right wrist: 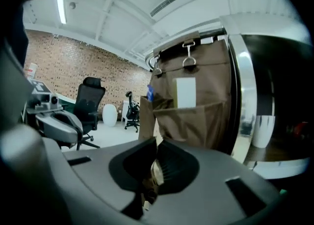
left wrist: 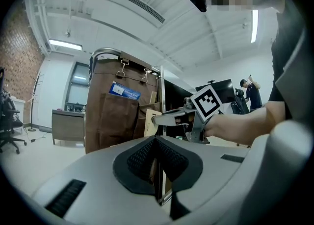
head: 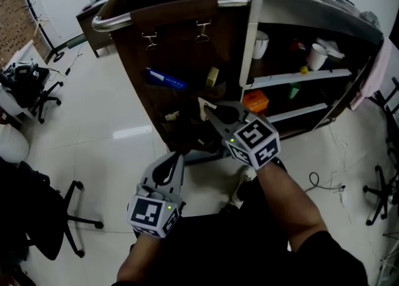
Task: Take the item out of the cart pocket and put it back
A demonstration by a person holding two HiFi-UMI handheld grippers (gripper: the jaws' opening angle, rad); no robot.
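Note:
A brown fabric pocket organiser [head: 181, 42] hangs by two clips from the cart's rail [head: 124, 17]. My right gripper [head: 209, 111] is in front of its lower pockets, shut on a thin pale tan card [head: 202, 106]. The left gripper view shows that card [left wrist: 148, 123] pinched at the right gripper's tips, clear of the pocket. In the right gripper view a pale sliver of it [right wrist: 156, 170] sits between the shut pads. My left gripper [head: 179, 155] hangs lower, below the organiser, its jaws [left wrist: 157, 145] together with nothing seen in them.
Other pockets hold a blue packet [head: 165, 79] and a tape roll [head: 212, 77]. The cart's shelves [head: 299, 76] carry white cups [head: 317, 56] and an orange box [head: 255, 100]. Office chairs [head: 37, 95] stand at the left. A cable [head: 324, 185] lies on the floor at the right.

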